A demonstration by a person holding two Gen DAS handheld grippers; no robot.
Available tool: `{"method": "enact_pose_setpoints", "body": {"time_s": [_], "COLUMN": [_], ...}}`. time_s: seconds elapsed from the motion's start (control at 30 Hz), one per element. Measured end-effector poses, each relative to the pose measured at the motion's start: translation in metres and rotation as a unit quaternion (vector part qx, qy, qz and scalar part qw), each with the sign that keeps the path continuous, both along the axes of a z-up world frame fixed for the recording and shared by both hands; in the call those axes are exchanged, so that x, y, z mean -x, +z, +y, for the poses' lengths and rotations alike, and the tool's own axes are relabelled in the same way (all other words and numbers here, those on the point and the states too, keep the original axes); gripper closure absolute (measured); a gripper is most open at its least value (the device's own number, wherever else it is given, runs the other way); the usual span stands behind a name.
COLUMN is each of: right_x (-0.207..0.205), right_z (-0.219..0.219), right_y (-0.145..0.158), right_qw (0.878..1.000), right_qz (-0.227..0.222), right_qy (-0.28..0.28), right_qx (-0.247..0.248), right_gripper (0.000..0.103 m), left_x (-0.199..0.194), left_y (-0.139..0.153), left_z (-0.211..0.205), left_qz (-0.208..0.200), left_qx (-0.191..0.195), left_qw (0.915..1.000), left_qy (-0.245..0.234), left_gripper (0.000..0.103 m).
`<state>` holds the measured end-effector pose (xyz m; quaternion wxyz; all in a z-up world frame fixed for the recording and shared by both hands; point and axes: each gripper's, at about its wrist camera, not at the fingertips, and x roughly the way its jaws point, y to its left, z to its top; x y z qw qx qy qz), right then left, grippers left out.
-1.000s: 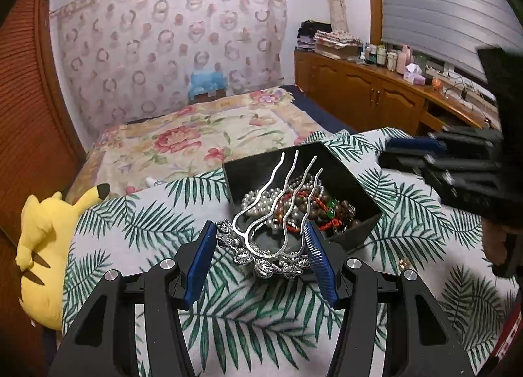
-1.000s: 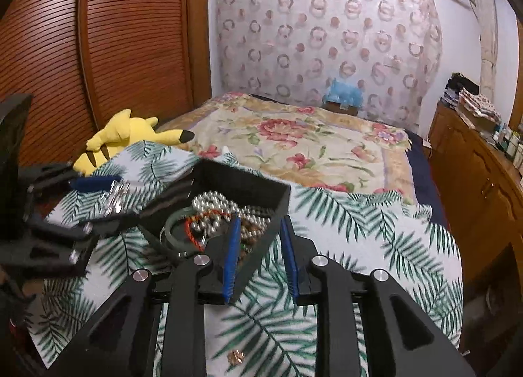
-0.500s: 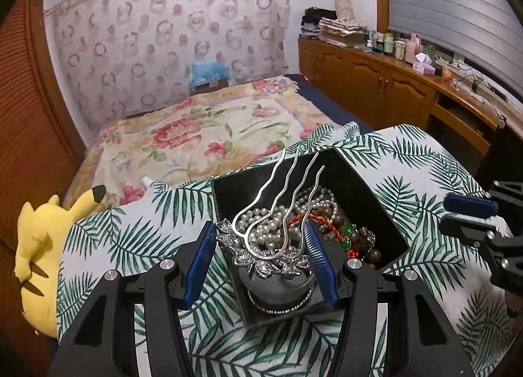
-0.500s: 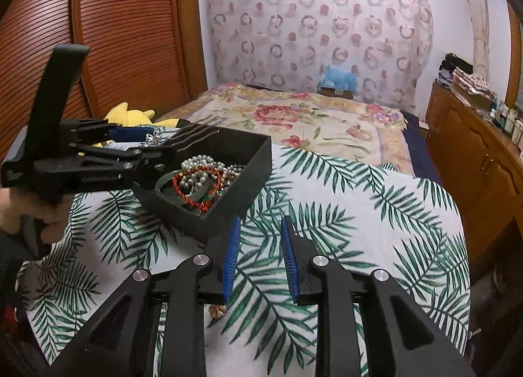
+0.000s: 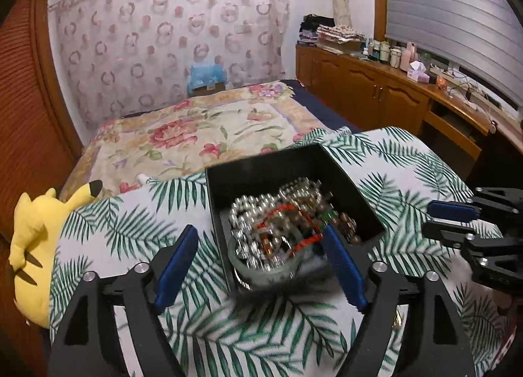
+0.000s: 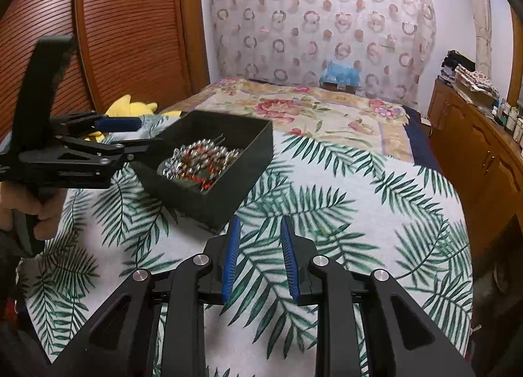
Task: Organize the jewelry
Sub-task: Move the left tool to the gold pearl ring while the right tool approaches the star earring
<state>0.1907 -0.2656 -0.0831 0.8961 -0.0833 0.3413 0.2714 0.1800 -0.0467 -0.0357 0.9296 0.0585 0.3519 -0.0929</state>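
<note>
A black box (image 5: 261, 161) (image 6: 228, 194) stands on the palm-leaf cloth, filled with a heap of pearl and bead jewelry (image 5: 281, 220) (image 6: 196, 161). A silver hair comb (image 6: 175, 164) lies on top of that heap, its prongs pointing to the far side. My left gripper (image 5: 260, 236) (image 6: 143, 135) hovers over the box's near corner. Its jaws are opening wide and nothing is pinched between the pads. My right gripper (image 6: 260, 225) (image 5: 451, 216) is low over the cloth to the right of the box, jaws a narrow gap apart and empty.
The palm-leaf cloth (image 6: 327, 213) covers the table. A yellow plush toy (image 5: 32, 246) (image 6: 130, 105) lies at its left edge. Behind are a bed with a floral cover (image 5: 196, 135) and, at right, a wooden cabinet (image 5: 376, 95). A hand (image 6: 36, 210) holds the left gripper.
The left gripper, which had the silver hair comb clamped, moved over the box and opened; the comb now lies in the box. The right gripper sank toward the cloth beside the box.
</note>
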Motion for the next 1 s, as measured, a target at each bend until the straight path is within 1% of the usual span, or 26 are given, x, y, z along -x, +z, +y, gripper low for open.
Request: {"method": "enact_pose_setpoints", "body": {"time_s": [0.13,0.17,0.23,0.33,0.4,0.63,0.8,0.87,0.9,0.97,1.0], "right_x": [0.008,0.01,0.015,0.023,0.025,0.026,0.025,0.025,0.025,0.026,0.026], "right_z": [0.003,0.004,0.004,0.007,0.009,0.018,0.031,0.032,0.033,0.033,0.032], "right_y": [-0.013,-0.016,-0.022,-0.027,-0.03,-0.038,-0.041,-0.041,-0.041,-0.041,-0.041], "right_qw": [1.0,1.0,0.999,0.999,0.999,0.997,0.996,0.996,0.996,0.996,0.996], "right_qz": [0.014,0.018,0.033,0.037,0.042,0.056,0.048,0.047,0.047,0.045,0.044], "right_qy": [0.009,0.011,0.013,0.021,0.025,0.041,0.045,0.044,0.044,0.043,0.044], "right_qx": [0.008,0.009,0.006,0.011,0.014,0.033,0.064,0.068,0.069,0.069,0.069], "right_gripper": [0.075,0.075,0.075,0.075,0.075,0.076,0.076,0.076,0.077,0.086,0.086], "left_x": [0.02,0.024,0.035,0.048,0.053,0.059,0.06,0.061,0.061,0.062,0.062], "left_y": [-0.007,-0.008,-0.013,-0.023,-0.028,-0.039,-0.046,-0.047,-0.047,-0.049,-0.049], "left_z": [-0.002,-0.002,-0.002,-0.001,-0.003,-0.008,-0.013,-0.016,-0.018,-0.021,-0.022], "left_qz": [0.001,0.002,0.005,0.012,0.019,0.039,0.05,0.051,0.052,0.055,0.056], "left_qx": [0.004,0.005,0.012,0.023,0.025,0.025,0.024,0.023,0.022,0.022,0.023], "left_qw": [1.0,0.9999,0.9998,0.9995,0.9993,0.9985,0.9978,0.9975,0.9974,0.9971,0.997], "left_qy": [-0.007,-0.009,-0.012,-0.015,-0.019,-0.03,-0.037,-0.042,-0.044,-0.047,-0.048], "left_gripper": [0.024,0.021,0.018,0.017,0.017,0.017,0.017,0.017,0.017,0.017,0.017]}}
